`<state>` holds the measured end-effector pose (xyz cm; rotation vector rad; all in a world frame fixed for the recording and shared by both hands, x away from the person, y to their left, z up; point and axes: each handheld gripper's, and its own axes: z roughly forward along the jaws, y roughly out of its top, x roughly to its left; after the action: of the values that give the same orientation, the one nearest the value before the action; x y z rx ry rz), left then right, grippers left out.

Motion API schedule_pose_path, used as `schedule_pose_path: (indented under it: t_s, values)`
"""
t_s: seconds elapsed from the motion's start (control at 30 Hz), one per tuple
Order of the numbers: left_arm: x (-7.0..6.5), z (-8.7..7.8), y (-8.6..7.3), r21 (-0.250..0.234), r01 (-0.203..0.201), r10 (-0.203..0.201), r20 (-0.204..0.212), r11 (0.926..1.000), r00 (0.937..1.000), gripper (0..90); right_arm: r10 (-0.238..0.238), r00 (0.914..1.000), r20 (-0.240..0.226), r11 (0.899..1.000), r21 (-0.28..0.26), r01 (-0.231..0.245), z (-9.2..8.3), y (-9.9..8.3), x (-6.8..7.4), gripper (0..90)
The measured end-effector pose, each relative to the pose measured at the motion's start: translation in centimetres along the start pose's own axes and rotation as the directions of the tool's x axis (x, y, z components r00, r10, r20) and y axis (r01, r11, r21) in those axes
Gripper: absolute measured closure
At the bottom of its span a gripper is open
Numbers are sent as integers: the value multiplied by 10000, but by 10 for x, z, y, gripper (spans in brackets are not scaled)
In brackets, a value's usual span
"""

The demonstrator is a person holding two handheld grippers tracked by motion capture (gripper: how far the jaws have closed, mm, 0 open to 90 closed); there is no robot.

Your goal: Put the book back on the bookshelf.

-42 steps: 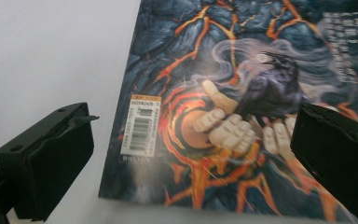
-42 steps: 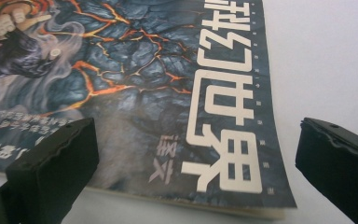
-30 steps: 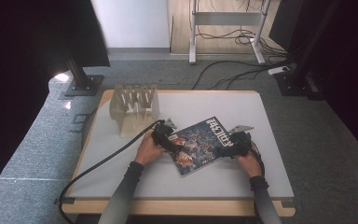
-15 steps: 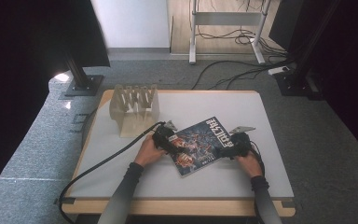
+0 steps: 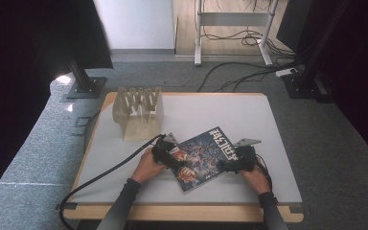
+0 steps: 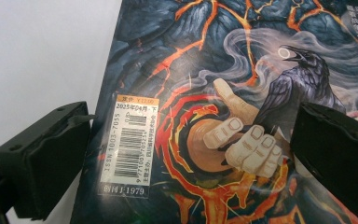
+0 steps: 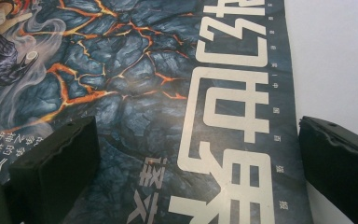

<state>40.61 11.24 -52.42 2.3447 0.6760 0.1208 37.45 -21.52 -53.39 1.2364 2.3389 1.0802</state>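
Magazine (image 5: pixel 203 157) lies flat, long axis diagonal, title far-right.

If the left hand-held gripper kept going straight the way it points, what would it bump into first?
Most likely the magazine. The left hand-held gripper points down at its cover, jaws open, one over the white table and one over the picture. How close it is, I cannot tell.

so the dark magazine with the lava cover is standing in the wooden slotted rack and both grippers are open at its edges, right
Not quite. The dark magazine with the lava cover lies flat on the white table, apart from the wooden slotted rack, as the high view shows. The rest holds: the left gripper and right gripper are open at its edges.
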Motion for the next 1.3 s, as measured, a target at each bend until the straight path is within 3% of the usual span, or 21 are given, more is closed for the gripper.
schedule_pose_path:
  t_s: [0.17,0.27,0.57,0.67,0.7,0.8,0.9,0.93,0.97,1.0,1.07,1.2,1.3]
  values:
    - [-11,-9,-14,-118,-58,59,49,9999,10000,0,-182,9998,-98,9998,-79,181,-6,-9,16,1]
    - [-15,-12,-17,-64,-78,79,80,9999,9999,0,-249,9997,-58,9997,-35,249,-9,-10,18,0]
    - [-31,-17,-23,151,-147,145,128,9998,9998,0,-969,9944,417,9946,418,952,-38,-28,24,0]
    - [-40,-21,-27,303,-338,330,284,9990,9991,0,-1081,9926,561,9926,625,1045,-40,-36,22,0]
    - [-45,-22,-29,373,-478,464,379,9982,9982,0,-838,9956,431,9953,516,815,-39,-38,20,0]
    - [-46,-24,-30,462,-550,526,511,9974,9973,0,-748,9961,466,9968,326,733,-38,-36,17,0]
    - [-38,-33,-31,50,-226,219,1118,9997,9935,0,-872,9950,479,9953,464,850,-37,-33,16,0]
    - [-34,-37,-31,-85,-120,128,1031,9999,9946,0,-862,9952,472,9952,497,839,-36,-33,16,0]
    - [-26,-46,-32,-239,-121,132,439,9996,9989,0,-871,9948,528,9951,515,844,-35,-31,15,0]
    - [-26,-46,-32,-239,-121,132,439,9996,9989,0,-867,9947,561,9952,509,839,-33,-30,14,0]
    - [-15,-54,-33,-215,-26,23,-165,9998,9999,0,-806,9950,589,9957,499,777,-32,-29,13,0]
    - [4,-60,-38,-81,130,-140,-1325,9999,9911,0,-607,9957,695,9975,414,579,-24,-22,7,0]
    - [17,-57,-41,49,353,-339,-1815,9994,9828,0,-488,9960,746,9981,415,458,-17,-15,3,0]
